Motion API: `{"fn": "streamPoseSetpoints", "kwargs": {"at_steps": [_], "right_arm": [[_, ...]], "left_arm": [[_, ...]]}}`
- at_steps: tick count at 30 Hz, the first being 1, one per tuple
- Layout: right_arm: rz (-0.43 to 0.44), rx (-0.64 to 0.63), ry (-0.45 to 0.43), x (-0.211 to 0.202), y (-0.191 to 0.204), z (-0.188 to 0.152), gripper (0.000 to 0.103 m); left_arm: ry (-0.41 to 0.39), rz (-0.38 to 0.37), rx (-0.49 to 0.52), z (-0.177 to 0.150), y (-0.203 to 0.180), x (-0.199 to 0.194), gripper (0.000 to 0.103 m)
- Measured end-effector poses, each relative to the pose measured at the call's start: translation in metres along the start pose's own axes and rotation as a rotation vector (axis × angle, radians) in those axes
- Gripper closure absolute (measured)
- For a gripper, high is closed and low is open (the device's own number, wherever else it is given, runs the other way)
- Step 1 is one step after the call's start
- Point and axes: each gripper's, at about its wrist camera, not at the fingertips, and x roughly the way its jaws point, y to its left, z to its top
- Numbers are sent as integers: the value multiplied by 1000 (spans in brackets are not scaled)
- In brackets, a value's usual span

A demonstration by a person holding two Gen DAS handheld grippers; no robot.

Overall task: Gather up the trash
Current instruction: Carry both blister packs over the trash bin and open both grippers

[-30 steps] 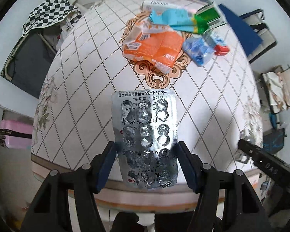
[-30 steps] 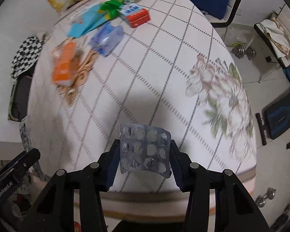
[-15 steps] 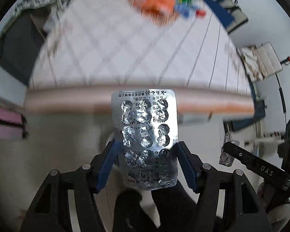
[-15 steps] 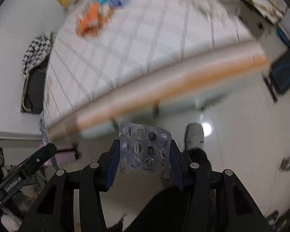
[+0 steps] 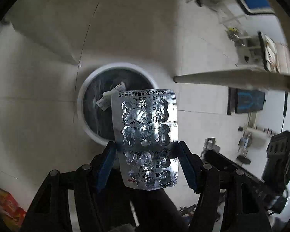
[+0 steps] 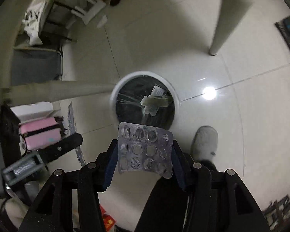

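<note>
While both grippers hang over the floor, each one clamps a spent pill sheet, so this looks like the drop-off step. Nearest the left lens, the left gripper [image 5: 146,155] has its jaws clenched on the long blister pack [image 5: 146,135], pinching its two long edges around the lower middle. That leaves the sheet standing out ahead along the fingers, long axis pointing forward, crushed foil pockets facing the camera, far end with the printed strip reaching over the near rim of the bin. Over on the right, the right gripper [image 6: 145,152] grasps the shorter blister sheet [image 6: 145,148] the same way, by its side edges, foil face up to the lens, its far edge just short of the rim. Holding by the edges lets either sheet fall flat the moment the jaws release, I'd judge. Beyond both sheets sits the white-rimmed trash bin [image 6: 114,94], dark liner inside, with a flattened carton [image 6: 154,100] already lying in it. Farther out, tiled floor [image 6: 222,48], a table leg [image 6: 228,19], a grey slipper [image 6: 204,145] right of the bin.
</note>
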Motion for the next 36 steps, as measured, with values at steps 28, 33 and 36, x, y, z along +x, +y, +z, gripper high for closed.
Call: {"fn": "streamPoseSetpoints", "kwargs": {"at_steps": [28, 33, 36], "right_arm": [[-308, -283, -40, 47, 32, 2, 2], [-317, -280, -77, -7, 42, -6, 2], [-314, -283, -86, -39, 52, -15, 2]], "left_arm": [[-203, 402, 44, -52, -2, -66, 2], [-221, 409, 41, -69, -20, -104, 2], [-230, 412, 40, -79, -32, -125, 2]]}}
